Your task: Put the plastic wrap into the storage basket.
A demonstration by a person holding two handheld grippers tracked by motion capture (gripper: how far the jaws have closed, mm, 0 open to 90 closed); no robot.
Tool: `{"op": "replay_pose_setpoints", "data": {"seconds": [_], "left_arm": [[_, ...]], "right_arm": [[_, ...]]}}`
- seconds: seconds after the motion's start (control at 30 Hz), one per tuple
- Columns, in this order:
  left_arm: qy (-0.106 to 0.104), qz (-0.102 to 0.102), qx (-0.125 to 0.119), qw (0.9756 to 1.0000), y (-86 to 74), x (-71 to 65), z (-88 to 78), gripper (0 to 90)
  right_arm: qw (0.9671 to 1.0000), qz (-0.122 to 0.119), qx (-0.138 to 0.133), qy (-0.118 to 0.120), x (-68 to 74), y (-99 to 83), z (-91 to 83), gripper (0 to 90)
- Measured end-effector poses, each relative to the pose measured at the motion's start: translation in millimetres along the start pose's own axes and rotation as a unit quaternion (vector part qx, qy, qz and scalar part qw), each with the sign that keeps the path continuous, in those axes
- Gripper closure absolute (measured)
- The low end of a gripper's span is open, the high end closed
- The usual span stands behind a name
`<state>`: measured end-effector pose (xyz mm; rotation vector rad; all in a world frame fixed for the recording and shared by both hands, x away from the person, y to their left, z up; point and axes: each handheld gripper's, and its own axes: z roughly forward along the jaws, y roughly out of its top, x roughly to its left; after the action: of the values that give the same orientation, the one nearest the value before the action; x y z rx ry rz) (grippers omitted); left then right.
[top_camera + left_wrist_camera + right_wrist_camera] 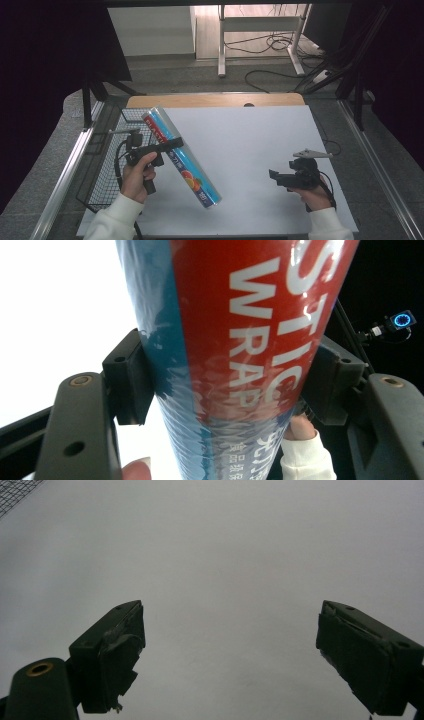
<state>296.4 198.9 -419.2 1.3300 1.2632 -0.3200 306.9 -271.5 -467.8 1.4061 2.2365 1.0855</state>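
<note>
— What do we see, biggest first?
— We see the white sheet [250,150] across the table, a wire basket [107,170] at its left edge, and the plastic wrap roll [182,157] lifted above the sheet, slanting.
— And our grippers?
— Our left gripper [172,145] is clamped on the roll's middle; our right gripper [230,650] stands wide open, holding nothing — low over bare sheet.

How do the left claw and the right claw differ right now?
The left claw is shut on the long blue-and-red plastic wrap box; the right claw is open with nothing between its jaws. The left claw holds its load tilted above the white table sheet beside the black wire basket; the right claw sits low over bare sheet. Both are black two-jaw tools held by white-sleeved hands.
</note>
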Motion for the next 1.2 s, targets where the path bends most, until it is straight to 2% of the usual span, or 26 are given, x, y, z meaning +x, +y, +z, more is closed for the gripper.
{"op": "replay_pose_setpoints", "data": {"seconds": [0.2, 0.33, 0.53, 0.8, 1.07, 1.2], "left_arm": [[0.008, 0.004, 0.000, 1.0000, 6.6, -2.1, -7.5, 31.9], [0.025, 0.009, 0.000, 0.9997, 12.3, -1.8, -16.1, 32.0], [0.029, 0.012, -0.003, 0.9995, 17.7, -3.5, -25.4, 31.9], [0.046, 0.021, -0.011, 0.9987, 27.9, -7.5, -42.9, 32.0], [0.059, 0.021, -0.015, 0.9979, 32.5, -2.8, -55.2, 32.0], [0.072, 0.025, -0.017, 0.9970, 37.0, 0.0, -65.2, 32.0]], "right_arm": [[1.0000, 0.003, 0.001, -0.004, -0.8, -0.6, 0.5, 12.7], [1.0000, 0.003, 0.003, -0.003, -1.3, -0.3, -0.1, 12.8], [1.0000, 0.005, 0.002, -0.003, -1.7, -0.8, 0.0, 12.8], [1.0000, 0.006, 0.000, -0.006, -1.5, -0.4, -0.9, 12.8], [1.0000, 0.004, -0.003, -0.002, 0.2, -0.4, -0.6, 12.8], [1.0000, 0.001, -0.004, -0.003, 1.1, -0.2, -0.7, 12.8]]}}
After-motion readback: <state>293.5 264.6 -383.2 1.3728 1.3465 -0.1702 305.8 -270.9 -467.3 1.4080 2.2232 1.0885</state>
